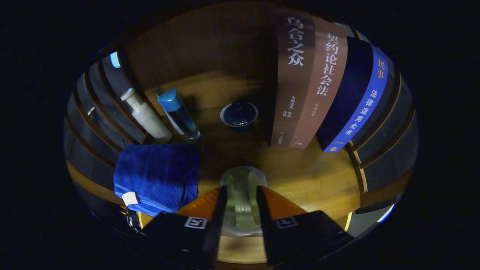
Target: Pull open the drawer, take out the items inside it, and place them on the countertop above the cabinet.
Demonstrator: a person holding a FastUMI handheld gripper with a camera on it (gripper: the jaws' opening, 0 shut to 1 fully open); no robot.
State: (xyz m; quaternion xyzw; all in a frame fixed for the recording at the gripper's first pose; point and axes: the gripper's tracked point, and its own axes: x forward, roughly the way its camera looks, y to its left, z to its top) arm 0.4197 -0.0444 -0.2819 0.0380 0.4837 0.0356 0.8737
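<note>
A: The hand-held gripper [242,204] has its fingers on either side of a pale, see-through cup [243,191], and both look pressed against it. I'd call it clamped on the cup, low over the wooden counter [315,180].

B: So is that item out of the drawer?

A: I judge so. The cup is over the counter's near part, either just set down or about to be; I can't tell if its base touches the wood.

B: What else is on the counter?

A: Just left of the fingers lies a folded blue towel [157,176]. Beyond it, far left, a white pump bottle [145,116] and a blue-capped tube [179,114] stand side by side. Straight ahead, well beyond the cup, sits a small dark blue lidded bowl [239,115]. To the right stand three books [322,90], upright, spines toward us.

B: Which of those came out of the drawer?

A: I can't say from here.

B: What's left, then?

A: By my reckoning, release the cup so it stands on the counter, then check the drawer for anything remaining.
</note>
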